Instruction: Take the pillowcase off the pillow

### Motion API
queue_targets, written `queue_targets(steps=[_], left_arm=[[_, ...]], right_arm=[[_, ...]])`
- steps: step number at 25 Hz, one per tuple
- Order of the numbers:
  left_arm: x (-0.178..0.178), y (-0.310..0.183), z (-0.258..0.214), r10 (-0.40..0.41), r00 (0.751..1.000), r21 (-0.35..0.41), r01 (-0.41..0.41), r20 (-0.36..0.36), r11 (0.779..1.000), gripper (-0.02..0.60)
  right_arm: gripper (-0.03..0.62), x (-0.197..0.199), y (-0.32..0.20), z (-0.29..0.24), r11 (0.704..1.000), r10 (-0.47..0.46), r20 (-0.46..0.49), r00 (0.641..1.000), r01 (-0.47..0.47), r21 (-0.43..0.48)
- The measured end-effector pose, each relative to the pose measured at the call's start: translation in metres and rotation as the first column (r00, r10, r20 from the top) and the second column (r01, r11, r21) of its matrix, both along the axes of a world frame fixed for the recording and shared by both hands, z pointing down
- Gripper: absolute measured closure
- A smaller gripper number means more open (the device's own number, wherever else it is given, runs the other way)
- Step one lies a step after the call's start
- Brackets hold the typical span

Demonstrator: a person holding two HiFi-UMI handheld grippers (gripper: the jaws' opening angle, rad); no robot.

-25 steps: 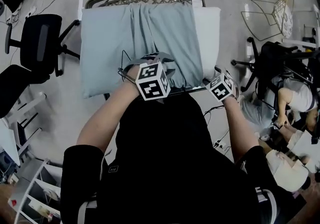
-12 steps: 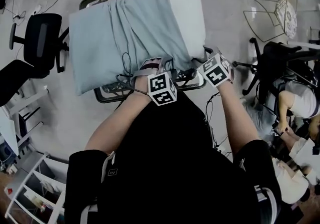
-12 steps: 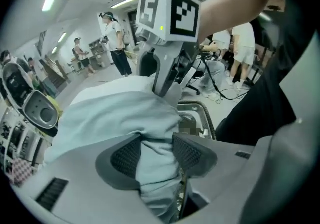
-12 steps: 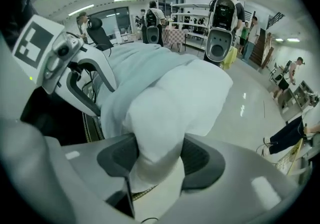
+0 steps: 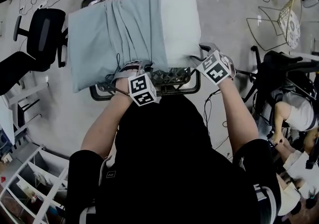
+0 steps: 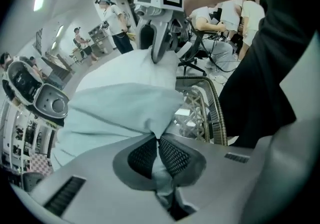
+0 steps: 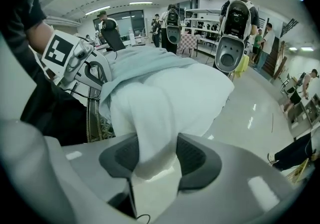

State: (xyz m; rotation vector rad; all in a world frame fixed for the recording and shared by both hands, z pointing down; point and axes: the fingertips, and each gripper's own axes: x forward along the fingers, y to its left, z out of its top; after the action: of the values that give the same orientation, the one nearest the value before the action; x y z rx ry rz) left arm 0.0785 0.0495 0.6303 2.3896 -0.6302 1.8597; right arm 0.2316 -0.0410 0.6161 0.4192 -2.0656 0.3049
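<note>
Head view: the creased pale-blue cloth pillowcase (image 5: 119, 33) is covering the left part of the plump white pillow (image 5: 180, 23), which is lying on a dark wire-mesh rack (image 5: 172, 76). The left gripper (image 5: 133, 68) is meeting the pillowcase's near edge, and the right gripper (image 5: 205, 56) is at the pillow's bare corner.

Left gripper view: the jaws, just closing, are pinching a blue fold.

Right gripper view: the jaws, also just closing, are squeezing the white pillow.

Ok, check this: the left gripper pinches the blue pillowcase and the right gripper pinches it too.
Wrong for the right one. The left gripper does pinch the blue pillowcase, but the right gripper view shows the right gripper on a corner of the white pillow. Both sets of fingers have just been closing.
</note>
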Motion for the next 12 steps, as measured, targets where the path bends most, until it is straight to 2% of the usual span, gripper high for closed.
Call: queue_targets(steps=[3, 6, 10, 12], left_arm=[[-0.04, 0.001, 0.001, -0.073, 0.997, -0.014, 0.073, 0.03, 0.997, 0.565], [-0.064, -0.004, -0.006, -0.123, 0.992, -0.012, 0.123, 0.028, 0.992, 0.566], [-0.064, -0.008, -0.011, -0.169, 0.985, -0.031, 0.168, -0.021, 0.985, 0.565], [-0.057, -0.006, -0.012, -0.191, 0.98, -0.031, 0.189, -0.05, 0.981, 0.555]], right_arm=[[0.385, 0.004, -0.018, -0.004, 1.0, 0.005, 0.002, 1.0, -0.005, 0.012], [0.39, 0.007, -0.035, -0.01, 1.0, 0.011, 0.01, 1.0, -0.012, 0.023], [0.383, 0.005, -0.038, -0.006, 0.999, -0.028, -0.031, 0.999, 0.029, 0.034], [0.325, 0.006, -0.03, -0.003, 0.997, -0.073, -0.075, 0.995, 0.075, 0.033]])
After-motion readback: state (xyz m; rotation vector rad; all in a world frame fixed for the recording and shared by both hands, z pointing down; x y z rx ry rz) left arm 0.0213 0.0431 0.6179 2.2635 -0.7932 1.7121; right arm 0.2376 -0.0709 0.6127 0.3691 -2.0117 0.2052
